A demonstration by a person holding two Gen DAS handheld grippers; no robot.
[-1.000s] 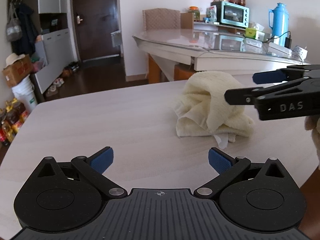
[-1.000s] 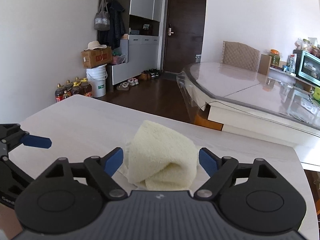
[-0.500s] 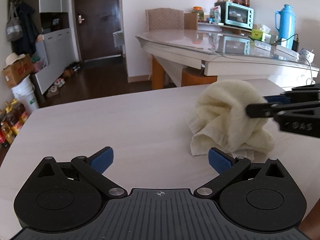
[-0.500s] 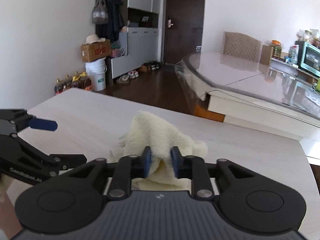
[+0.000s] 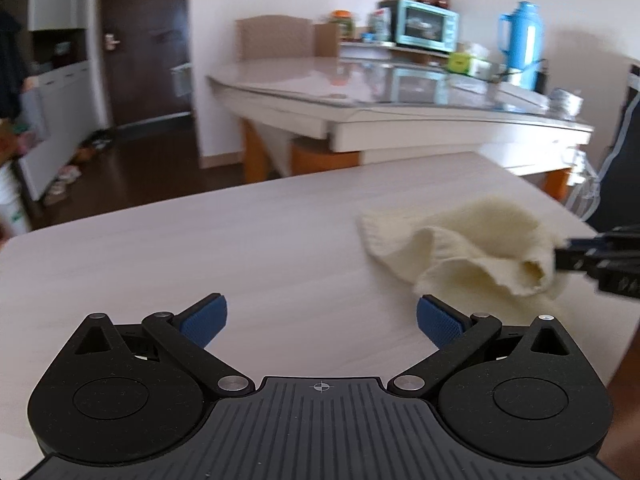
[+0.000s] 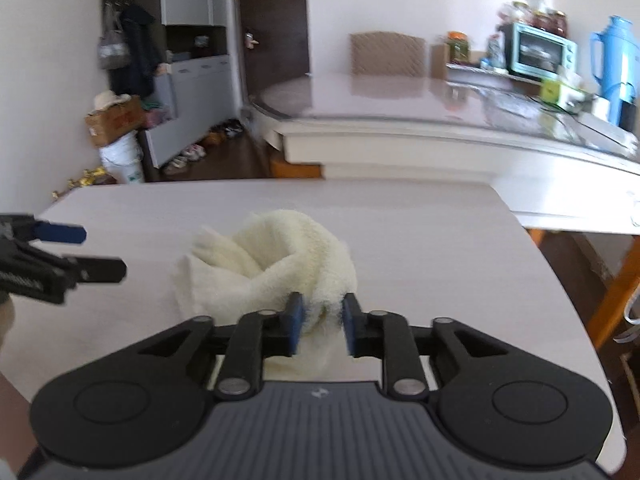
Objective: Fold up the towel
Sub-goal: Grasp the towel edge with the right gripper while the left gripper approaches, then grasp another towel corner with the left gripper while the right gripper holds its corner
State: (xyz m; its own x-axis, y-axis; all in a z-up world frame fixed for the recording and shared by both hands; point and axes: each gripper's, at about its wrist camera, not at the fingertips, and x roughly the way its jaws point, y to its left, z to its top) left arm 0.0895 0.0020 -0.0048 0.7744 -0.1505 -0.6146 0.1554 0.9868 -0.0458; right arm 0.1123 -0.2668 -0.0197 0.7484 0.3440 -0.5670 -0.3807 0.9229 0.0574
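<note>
Cream towel lies bunched on the pale worktop, its near edge between the right gripper's just-widened pads (apparently to drag it flat); left gripper waits spread wide, empty.

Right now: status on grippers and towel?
Left gripper open, empty. Right gripper pinching towel, jaws just eased slightly. Towel bunched, unfolded, on table. Nothing in the way.

The left gripper hangs over the pale table, its blue pads wide apart with nothing between them. Right of it lies the cream towel, bunched, its near end lifted where the right gripper enters from the frame's edge, blurred.
</note>
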